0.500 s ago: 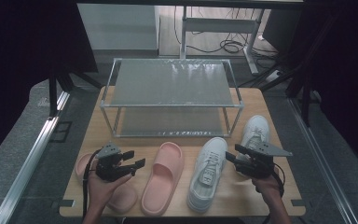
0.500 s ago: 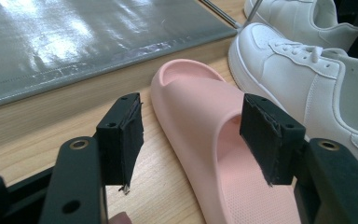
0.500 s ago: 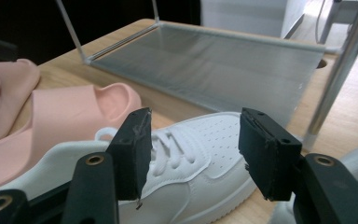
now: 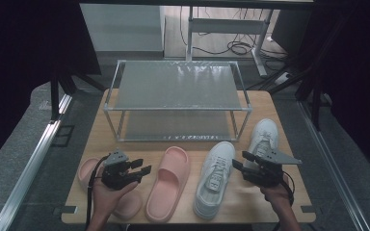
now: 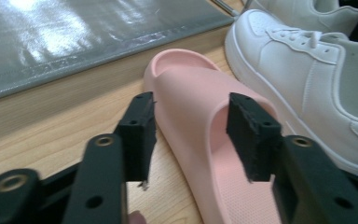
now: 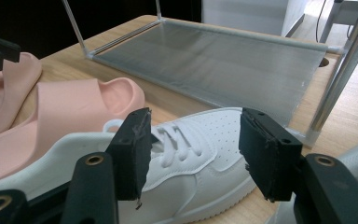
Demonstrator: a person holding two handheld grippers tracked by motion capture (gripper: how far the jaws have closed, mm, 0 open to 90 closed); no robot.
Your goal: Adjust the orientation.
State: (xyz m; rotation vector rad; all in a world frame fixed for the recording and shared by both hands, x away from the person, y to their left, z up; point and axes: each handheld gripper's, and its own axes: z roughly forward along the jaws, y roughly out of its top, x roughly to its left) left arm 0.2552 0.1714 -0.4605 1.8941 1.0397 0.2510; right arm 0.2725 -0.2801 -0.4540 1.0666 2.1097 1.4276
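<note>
Little moved since earlier frame. Left gripper (image 4: 142, 169), jaws apart and empty, aims right at middle pink foam slide sandal (image 4: 168, 183), lengthwise front-to-back. Right gripper (image 4: 241, 161), jaws apart, faces near white lace-up sneaker (image 4: 215, 179).

A wooden desk (image 4: 101, 139) carries a two-tier metal shoe rack (image 4: 177, 86) at its far side, both shelves bare. In front of it lie four shoes in a row: a pink slipper (image 4: 87, 168) at the left edge, partly under the left gripper (image 4: 142, 169), a second pink slipper (image 4: 168, 183) beside it, then a white sneaker (image 4: 214, 178) and another white sneaker (image 4: 265, 134) farther right. The right gripper (image 4: 241, 161) hovers between the two sneakers, jaws apart and pointing at the nearer one. The left gripper's jaws are also apart, aimed toward the middle slipper.
</note>
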